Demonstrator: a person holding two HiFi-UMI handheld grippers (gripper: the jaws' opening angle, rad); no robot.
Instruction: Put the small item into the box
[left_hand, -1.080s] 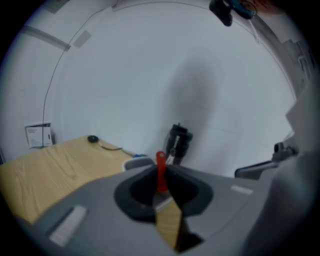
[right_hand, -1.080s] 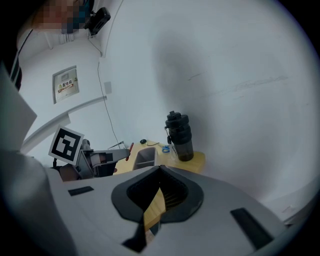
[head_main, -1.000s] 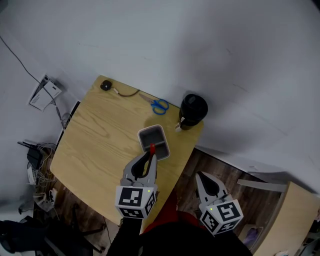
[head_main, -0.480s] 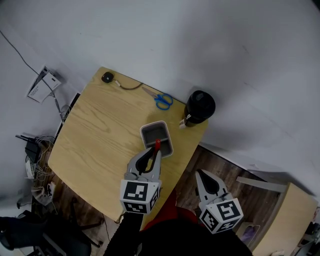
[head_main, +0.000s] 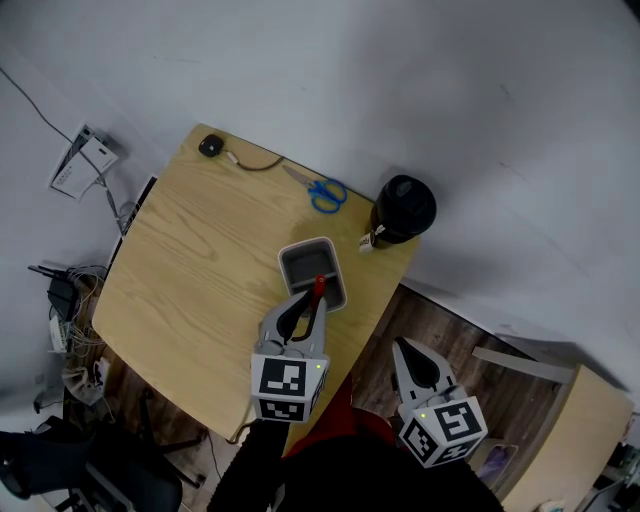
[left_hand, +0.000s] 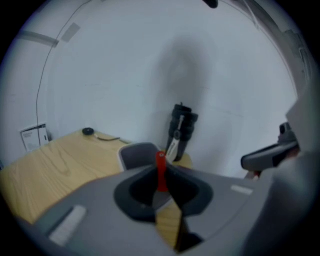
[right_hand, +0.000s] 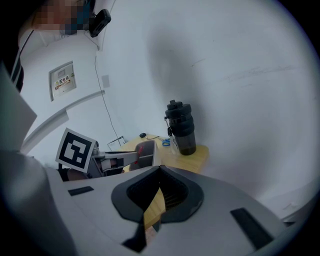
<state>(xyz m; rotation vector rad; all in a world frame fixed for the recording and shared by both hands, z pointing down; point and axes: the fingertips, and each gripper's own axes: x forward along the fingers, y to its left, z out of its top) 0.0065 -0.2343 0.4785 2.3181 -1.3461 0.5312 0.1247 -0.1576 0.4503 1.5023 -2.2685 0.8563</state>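
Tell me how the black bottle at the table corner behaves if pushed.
The black bottle stands tall and narrow, so it probably tips rather than slides. It sits near the table edge, so it might fall off.

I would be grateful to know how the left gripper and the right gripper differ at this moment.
The left gripper is shut on a small red item; the right gripper is shut on nothing. The left gripper hangs at the grey rectangular box; the right gripper hangs off the wooden table. Both are grey and point forward.
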